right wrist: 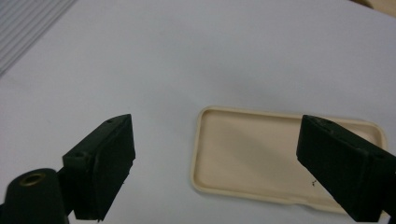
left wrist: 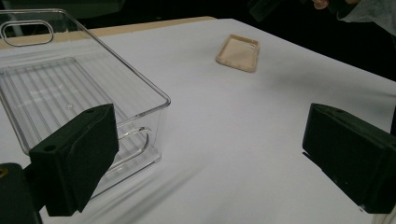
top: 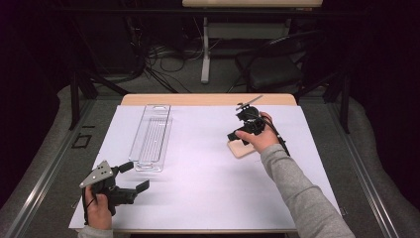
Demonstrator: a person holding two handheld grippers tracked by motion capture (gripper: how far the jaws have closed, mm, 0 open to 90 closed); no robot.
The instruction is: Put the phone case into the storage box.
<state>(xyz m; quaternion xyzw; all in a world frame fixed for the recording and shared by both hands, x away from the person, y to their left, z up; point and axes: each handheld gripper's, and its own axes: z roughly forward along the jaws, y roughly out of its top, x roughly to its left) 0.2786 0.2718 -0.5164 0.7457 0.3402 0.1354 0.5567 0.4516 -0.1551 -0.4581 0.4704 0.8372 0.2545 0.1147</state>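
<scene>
Our right gripper (right wrist: 212,168) hangs wide open over the case (right wrist: 261,156), which lies untouched on the sheet (top: 208,163), nothing yet in the bin (top: 151,139); our left gripper (top: 131,177) waits open beside it.

The phone case (right wrist: 261,154) is beige, shallow and rimmed, lying flat with its hollow side up (rounded corners) on the white sheet, well apart from the clear bin.
</scene>
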